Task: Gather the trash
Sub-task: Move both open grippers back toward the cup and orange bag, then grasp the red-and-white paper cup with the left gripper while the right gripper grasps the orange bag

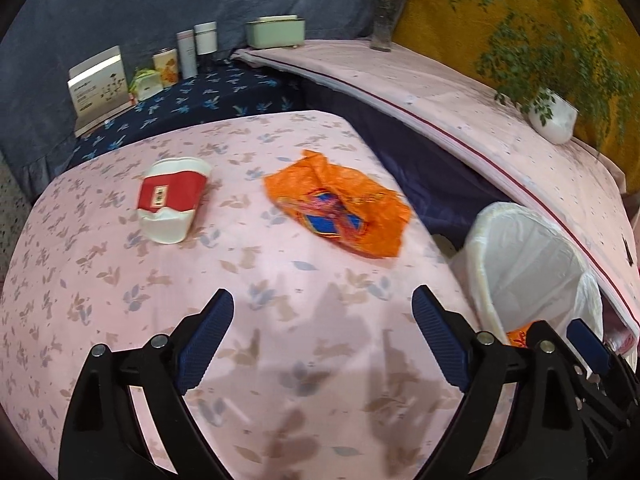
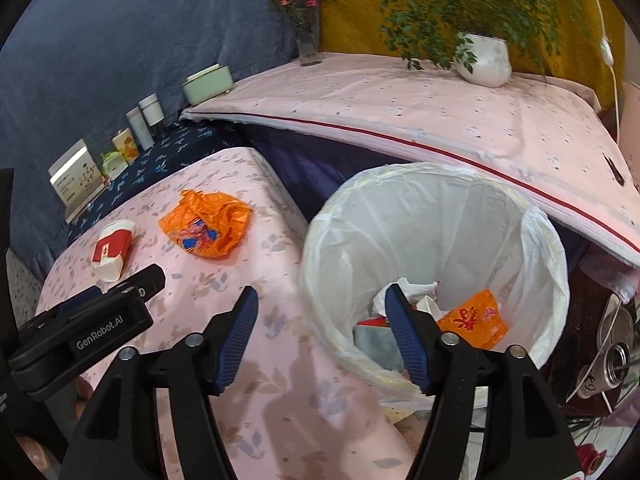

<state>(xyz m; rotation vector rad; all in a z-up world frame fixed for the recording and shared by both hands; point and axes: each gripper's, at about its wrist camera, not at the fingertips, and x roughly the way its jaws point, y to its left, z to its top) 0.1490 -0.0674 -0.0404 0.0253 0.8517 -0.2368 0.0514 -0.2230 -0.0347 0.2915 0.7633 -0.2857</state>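
A crumpled orange wrapper point(image 1: 340, 204) and a crushed red and white paper cup point(image 1: 172, 200) lie on the pink floral table point(image 1: 280, 340). My left gripper point(image 1: 322, 308) is open and empty, hovering above the table short of both. The wrapper point(image 2: 206, 224) and cup point(image 2: 112, 250) also show in the right wrist view. My right gripper point(image 2: 320, 308) is open and empty at the rim of the white-lined trash bin point(image 2: 532, 240), which holds an orange wrapper point(image 2: 472, 318) and crumpled paper. The bin point(image 1: 532, 264) stands right of the table.
A raised pink-covered surface point(image 2: 420, 108) behind the bin carries a potted plant point(image 2: 484, 58) and a flower vase point(image 2: 308, 40). Boxes, tins and a green container point(image 1: 276, 32) line the blue shelf at the back. Cables and a metal object point(image 2: 616, 360) lie far right.
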